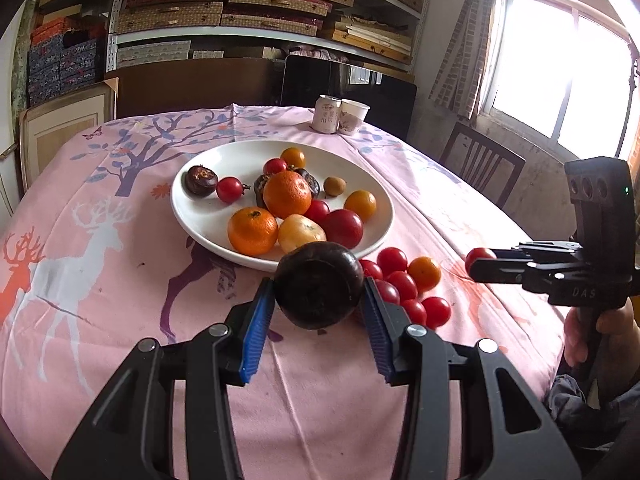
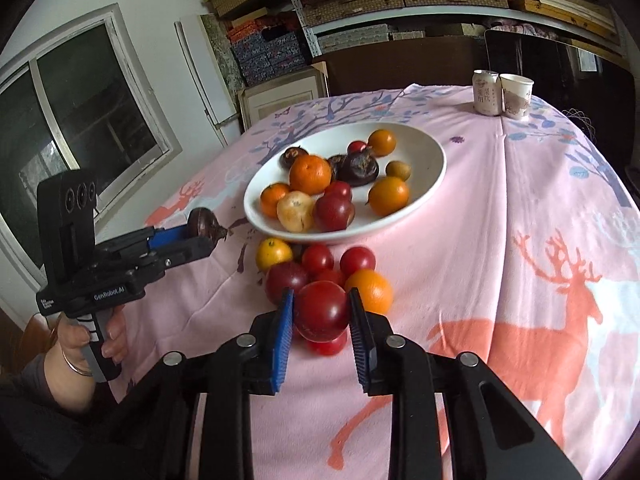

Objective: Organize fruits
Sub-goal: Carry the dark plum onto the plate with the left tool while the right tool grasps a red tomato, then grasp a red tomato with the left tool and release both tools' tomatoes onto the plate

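A white plate point(image 1: 192, 216) point(image 2: 434, 160) holds oranges, cherry tomatoes and dark water chestnuts. My left gripper point(image 1: 319, 304) is shut on a dark water chestnut point(image 1: 319, 284), held above the cloth just before the plate's near rim; it also shows in the right wrist view point(image 2: 204, 222). My right gripper point(image 2: 321, 316) is shut on a red cherry tomato point(image 2: 321, 310), held over a loose pile of tomatoes and small oranges point(image 2: 320, 264) in front of the plate. In the left wrist view the right gripper point(image 1: 476, 264) holds that tomato point(image 1: 478, 256) at the right.
A pink tablecloth with deer prints point(image 1: 80, 280) covers the round table. A drink can point(image 1: 326, 114) and a paper cup point(image 1: 353, 116) stand at the far edge. A wooden chair point(image 1: 484, 160) stands at the right, shelves of boxes point(image 1: 260, 4) behind.
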A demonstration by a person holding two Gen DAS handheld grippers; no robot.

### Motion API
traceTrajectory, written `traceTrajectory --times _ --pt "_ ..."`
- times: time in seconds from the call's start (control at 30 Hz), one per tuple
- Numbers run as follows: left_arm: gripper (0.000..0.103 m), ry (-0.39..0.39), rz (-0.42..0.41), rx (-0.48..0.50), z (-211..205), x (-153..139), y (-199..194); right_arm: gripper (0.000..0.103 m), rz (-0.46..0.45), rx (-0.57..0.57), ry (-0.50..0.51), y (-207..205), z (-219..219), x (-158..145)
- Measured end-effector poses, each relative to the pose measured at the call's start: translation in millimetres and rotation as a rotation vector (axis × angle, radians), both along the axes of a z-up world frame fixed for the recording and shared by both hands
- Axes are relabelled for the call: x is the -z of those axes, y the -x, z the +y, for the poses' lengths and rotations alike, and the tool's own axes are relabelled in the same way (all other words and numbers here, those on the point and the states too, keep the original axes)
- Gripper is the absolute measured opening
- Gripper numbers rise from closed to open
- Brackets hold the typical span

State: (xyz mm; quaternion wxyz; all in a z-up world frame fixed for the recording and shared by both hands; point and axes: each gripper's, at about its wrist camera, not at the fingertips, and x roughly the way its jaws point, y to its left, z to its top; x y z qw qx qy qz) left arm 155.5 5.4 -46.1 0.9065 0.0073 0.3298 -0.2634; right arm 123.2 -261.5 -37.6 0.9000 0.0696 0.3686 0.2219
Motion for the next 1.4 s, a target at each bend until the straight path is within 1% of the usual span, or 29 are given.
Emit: traceTrajectory --times 0.07,0.17,0.27,0.3,0.37,0.4,0.43,0.47,0.53,0.57,0.6,0.67,0.77,0.87,0.97,1.07,1.13,1.2,1.23,1.27,1.33,1.37,1.4 --pt "0.043 -0.012 0.01 -0.027 -1.0 -5.9 -17.9 0.027 -0.015 0.015 -0.01 -19.0 -2.2 -11.5" --pt "0.043 -0.018 0.029 -0.062 -2.6 -12.8 -50.6 0.027 -0.01 0.032 -0.043 -54.3 -2.3 -23.7" --pt "0.043 -0.017 0.058 -0.102 -3.9 -18.8 -85.1 0.027 0.01 0.055 -0.064 -90.4 3.4 -28.8" --pt "0.044 -0.013 0.065 -0.118 -3.6 -19.8 -95.5 0.029 0.013 0.064 -0.062 -101.6 6.1 -29.3" --pt "0.049 -0.004 0.092 -0.153 -2.6 -20.7 -114.5 0.029 0.036 0.071 -0.065 -124.1 10.1 -26.1" --pt "0.059 0.008 0.102 -0.165 -1.3 -21.3 -121.0 0.036 0.047 0.079 -0.071 -131.6 10.2 -24.1" --pt "0.062 0.018 0.102 -0.176 0.0 -22.8 -123.9 0.041 0.053 0.095 -0.072 -136.4 9.4 -22.8" --pt "0.062 0.026 0.098 -0.181 1.2 -25.0 -123.7 0.045 0.05 0.108 -0.076 -137.2 8.0 -22.4" --pt "0.063 0.039 0.085 -0.169 2.4 -27.9 -115.4 0.046 0.034 0.112 -0.079 -129.1 5.8 -21.1" --pt "0.064 0.033 0.073 -0.159 1.5 -28.1 -107.7 0.046 0.027 0.11 -0.069 -122.3 5.5 -19.9" --pt "0.066 0.015 0.063 -0.148 -0.6 -26.9 -99.4 0.047 0.02 0.108 -0.057 -115.4 4.7 -18.0" --pt "0.066 -0.021 0.05 -0.106 -6.3 -20.8 -78.4 0.05 0.004 0.11 -0.039 -96.7 0.5 -12.2" --pt "0.066 -0.084 0.04 -0.045 -15.5 -4.8 -44.6 0.05 0.015 0.087 -0.036 -65.6 -4.9 1.2" --pt "0.067 -0.133 0.054 -0.022 -19.4 14.1 -22.7 0.05 0.028 0.033 0.011 -32.3 0.1 15.4" --pt "0.067 -0.147 0.098 -0.023 -17.8 27.6 -16.6 0.05 0.035 -0.035 0.084 -6.0 14.7 27.6" --pt "0.067 -0.14 0.114 -0.022 -16.9 28.0 -12.3 0.05 0.04 -0.086 0.116 7.8 28.0 32.2" --pt "0.067 -0.143 0.107 -0.009 -20.5 26.7 -5.9 0.05 0.055 -0.094 0.144 6.2 34.0 36.3" --pt "0.067 -0.157 0.101 0.01 -27.1 26.9 0.9 0.05 0.084 -0.089 0.148 1.2 36.2 41.1" --pt "0.067 -0.165 0.1 0.022 -31.0 27.3 5.2 0.049 0.098 -0.087 0.145 -1.7 36.7 43.9" --pt "0.067 -0.175 0.1 0.034 -35.4 28.3 9.7 0.042 0.105 -0.089 0.141 -3.2 37.3 46.1" --pt "0.067 -0.191 0.097 0.058 -43.4 29.6 17.3 0.039 0.095 -0.093 0.124 -2.8 36.5 47.6" --pt "0.067 -0.194 0.097 0.075 -48.0 30.1 22.3 0.035 0.091 -0.091 0.107 -1.7 34.2 48.1" --pt "0.067 -0.195 0.096 0.094 -52.6 30.3 26.7 0.027 0.089 -0.08 0.08 -1.0 29.1 48.1"
